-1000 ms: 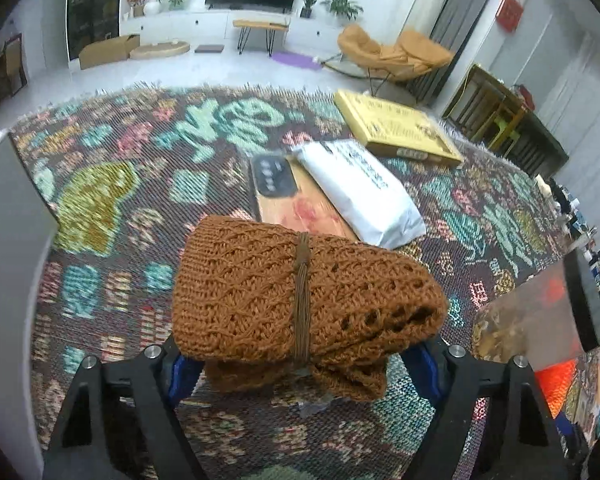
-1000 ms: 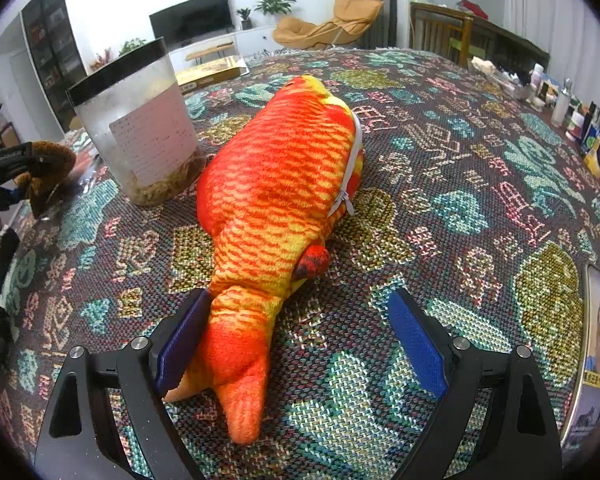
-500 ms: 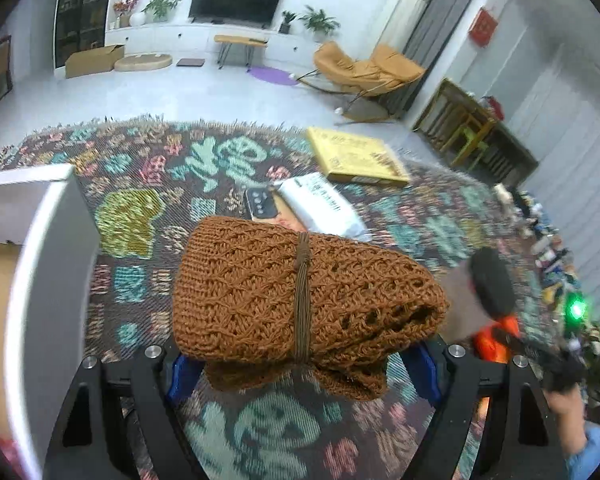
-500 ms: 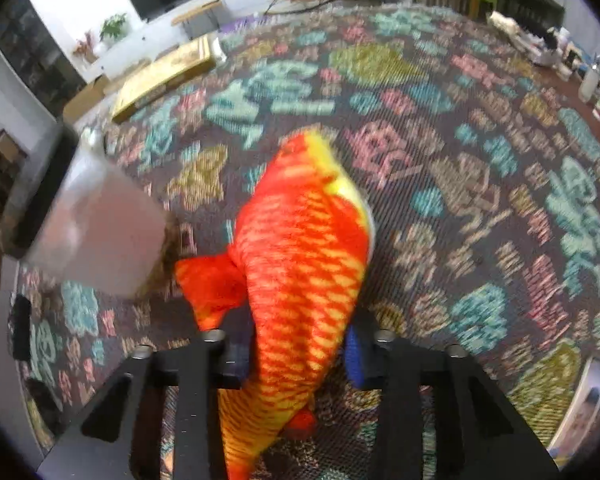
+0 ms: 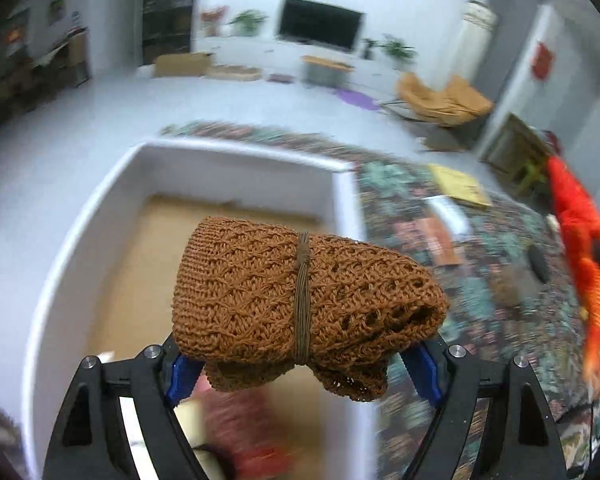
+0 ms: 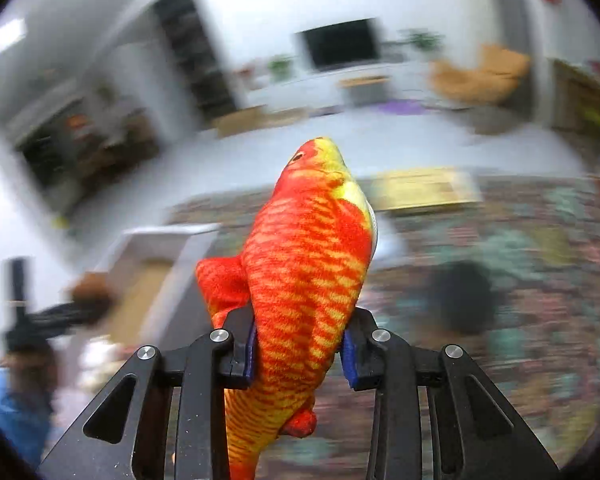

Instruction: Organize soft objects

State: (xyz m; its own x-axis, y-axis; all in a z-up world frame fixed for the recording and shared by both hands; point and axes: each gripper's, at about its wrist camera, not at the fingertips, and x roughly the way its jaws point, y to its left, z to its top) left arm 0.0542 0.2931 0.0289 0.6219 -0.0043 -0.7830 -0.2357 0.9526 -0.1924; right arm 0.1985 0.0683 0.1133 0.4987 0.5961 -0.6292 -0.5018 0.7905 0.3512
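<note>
Jaws clamp knit roll point(image 5: 300, 296) over white box point(image 5: 236, 156); fish plush point(image 6: 312, 264) gripped.

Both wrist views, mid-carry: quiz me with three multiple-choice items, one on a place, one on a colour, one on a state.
1. What lies below the brown knitted bundle tied with a cord?
A. the white open-topped box with a tan floor
B. a sofa
C. a sink

2. What colours are the plush fish toy?
A. blue and white
B. orange-red and yellow
C. green and black

3. How is the right hand-held gripper?
A. open and empty
B. resting on the table
C. shut on the fish

Answers:
1 A: in the left wrist view the box fills the space under and behind the bundle, which the left hand-held gripper holds.
2 B: its body is striped orange-red with a yellow belly and head.
3 C: both blue pads press the fish's body, lifted off the patterned cloth.
</note>
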